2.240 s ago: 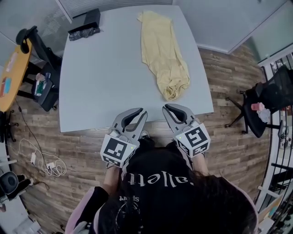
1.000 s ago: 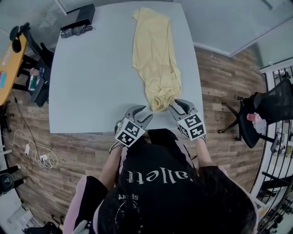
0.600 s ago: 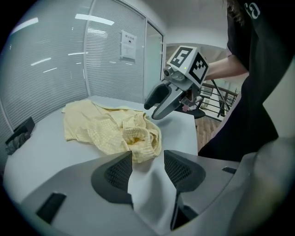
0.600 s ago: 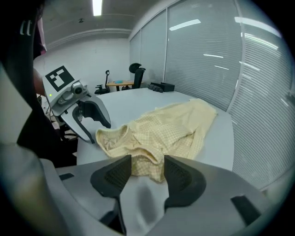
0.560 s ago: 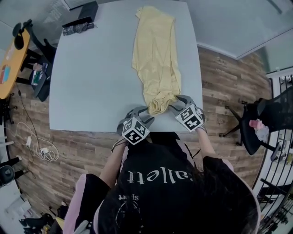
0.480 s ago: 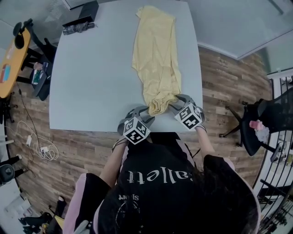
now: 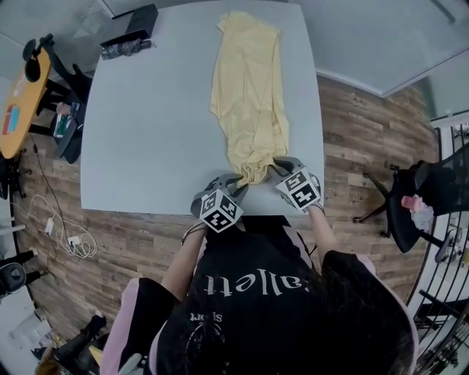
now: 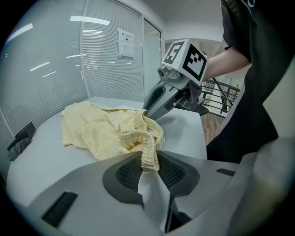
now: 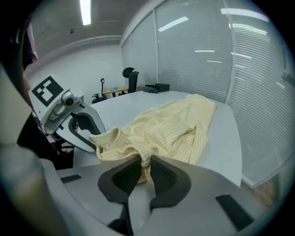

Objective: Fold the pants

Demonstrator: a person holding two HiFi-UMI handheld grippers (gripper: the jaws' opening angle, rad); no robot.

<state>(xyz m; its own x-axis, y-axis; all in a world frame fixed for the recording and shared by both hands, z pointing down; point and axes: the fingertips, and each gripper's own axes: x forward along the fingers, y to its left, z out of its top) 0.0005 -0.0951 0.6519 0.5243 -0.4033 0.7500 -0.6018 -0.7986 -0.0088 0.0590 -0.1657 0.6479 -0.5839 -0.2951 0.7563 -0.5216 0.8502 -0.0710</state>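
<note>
Yellow checked pants point(image 7: 249, 95) lie lengthwise on the pale grey table point(image 7: 146, 132), with the bunched elastic waistband point(image 7: 253, 173) at the near edge. My left gripper point(image 7: 236, 183) is at the waistband's left end, and its jaws are closing with the ribbed band point(image 8: 148, 154) pinched between the pads. At the right end my right gripper point(image 7: 275, 170) does the same, its jaws closing on a fold of the waistband point(image 9: 144, 161). Each gripper shows in the other's view: the right gripper point(image 8: 168, 99) and the left gripper point(image 9: 76, 126). The pant legs point(image 9: 184, 124) stretch away toward the far edge.
A black box point(image 7: 139, 18) and a dark bundle point(image 7: 121, 47) sit at the table's far left corner. Office chairs stand to the left point(image 7: 58, 117) and right point(image 7: 432, 190). An orange table point(image 7: 18, 102) and floor cables point(image 7: 69, 245) lie to the left.
Both grippers came forward and down from the table's near edge to the waistband. Their jaws stood wide on either side of it and have since closed onto the cloth.
</note>
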